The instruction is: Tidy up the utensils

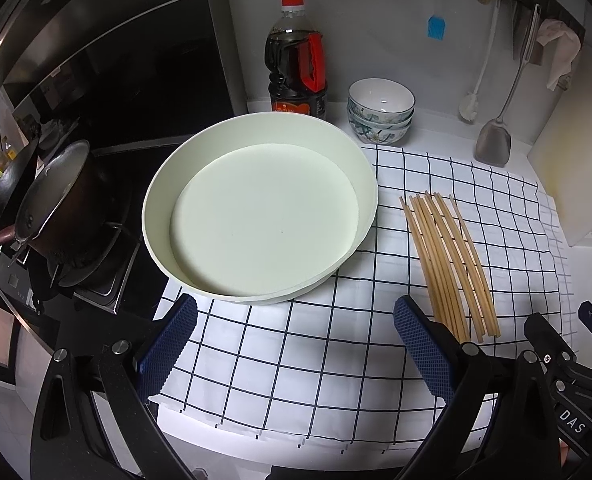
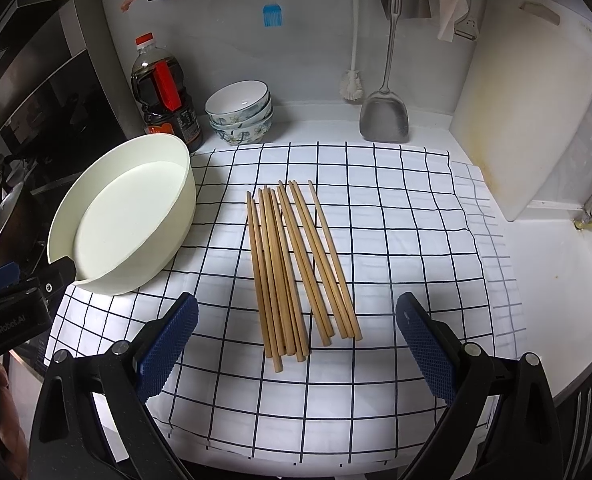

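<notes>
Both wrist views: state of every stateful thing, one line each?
left claw: open, empty
right claw: open, empty
chopsticks: loose, flat on the checked cloth
round tray: empty, upright
sauce bottle: capped, upright, partly full
bowls: stacked, top one empty
spatula: hanging at the wall
cutting board: leaning upright

A white bench (image 2: 536, 280) carries a white cloth with a dark grid (image 2: 396, 240), spread ahead of both pairs of jaws. On the cloth, a bundle of wooden chopsticks (image 2: 296, 268) lies straight ahead of the right jaws, and a round white tray (image 1: 263, 216) sits ahead of the left jaws. Beyond the cloth, a dark sauce bottle (image 2: 167, 96) and stacked bowls (image 2: 239, 114) stand on the bench.
</notes>
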